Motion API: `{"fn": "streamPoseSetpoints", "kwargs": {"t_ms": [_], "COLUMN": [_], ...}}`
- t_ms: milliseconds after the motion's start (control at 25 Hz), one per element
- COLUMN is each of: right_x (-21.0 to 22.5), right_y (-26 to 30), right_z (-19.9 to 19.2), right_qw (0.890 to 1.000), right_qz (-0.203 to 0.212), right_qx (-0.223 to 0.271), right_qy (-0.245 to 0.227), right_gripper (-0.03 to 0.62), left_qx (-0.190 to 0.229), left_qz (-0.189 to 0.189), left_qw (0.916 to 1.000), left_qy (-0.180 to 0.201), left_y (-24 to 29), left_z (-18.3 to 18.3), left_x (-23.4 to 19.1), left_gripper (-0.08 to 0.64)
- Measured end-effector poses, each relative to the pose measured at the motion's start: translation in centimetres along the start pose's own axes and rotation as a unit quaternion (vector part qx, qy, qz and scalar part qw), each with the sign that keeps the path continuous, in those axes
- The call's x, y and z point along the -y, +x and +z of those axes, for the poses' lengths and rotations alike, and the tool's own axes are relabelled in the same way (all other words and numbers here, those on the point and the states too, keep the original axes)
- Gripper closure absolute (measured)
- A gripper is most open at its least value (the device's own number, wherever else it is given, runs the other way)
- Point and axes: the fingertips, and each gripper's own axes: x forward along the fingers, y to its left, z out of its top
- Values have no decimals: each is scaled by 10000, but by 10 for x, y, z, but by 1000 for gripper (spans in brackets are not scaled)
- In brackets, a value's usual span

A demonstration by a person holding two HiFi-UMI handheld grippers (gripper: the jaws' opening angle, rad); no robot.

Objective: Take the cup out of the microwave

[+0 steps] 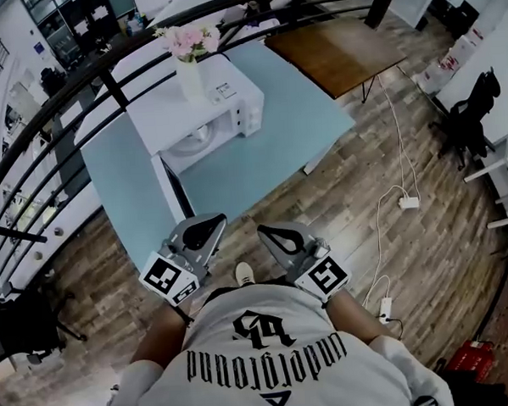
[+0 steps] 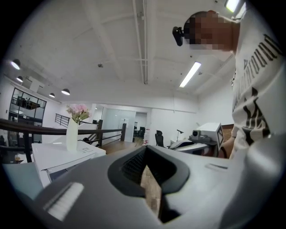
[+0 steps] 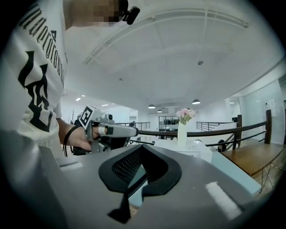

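well, the wood floor (image 1: 322, 211) takes up most of the head view, with a dark railing (image 1: 61, 89) curving across the far side. on the floor stands a light blue table (image 1: 276, 137), and a brown table (image 1: 331, 54) stands behind it.

a white microwave (image 1: 223, 106) sits on the blue table at its far left part. its door (image 1: 170, 194) is swung open toward the person. a small label (image 1: 224, 91) lies on the microwave's top, too small to read.

the person's white shirt (image 1: 271, 358) fills the bottom of the head view. its black gothic print, seen upside down, looks like "underground", with a black emblem above it.

the left gripper (image 1: 211, 221) and right gripper (image 1: 267, 233) are held side by side close to the body, well apart from the microwave and pointing toward it. each has its jaws closed together at the tips with nothing between them; through the small gap behind the tips only floor and table show. each carries a cube with black-and-white square markers, the left cube (image 1: 169, 277) and the right cube (image 1: 323, 275), with no letters on them.

a white vase (image 1: 190, 78) stands upright on top of the microwave, holding pink flowers (image 1: 190, 40).

the cup (image 1: 198, 135), white, sits inside the open microwave, untouched by either gripper.

a white power strip (image 1: 408, 202) lies on the floor to the right, its cable running up toward the brown table.
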Motion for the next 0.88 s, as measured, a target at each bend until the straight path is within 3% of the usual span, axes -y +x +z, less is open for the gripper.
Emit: {"fn": "streamPoseSetpoints", "kwargs": {"t_ms": [280,480,880], "right_x": [34,63,141], "right_y": [31,46,54], "right_z": [1,3,4], "right_qw": [9995,9973,9855], "right_qz": [310,728,1683], "right_qx": [-22,-18,-96], "right_qy": [6,-89,-165], "right_gripper": [589,589,589], "left_qx": [-47,26,139], "left_qz": [339,780,1882], "left_qw": [9994,9969,9819], "left_qy": [-56,-117,-128], "left_y": [13,30,85], "left_z": [-3,0,4], "left_x": [-34,-57,-88], "left_gripper": [509,509,510]}}
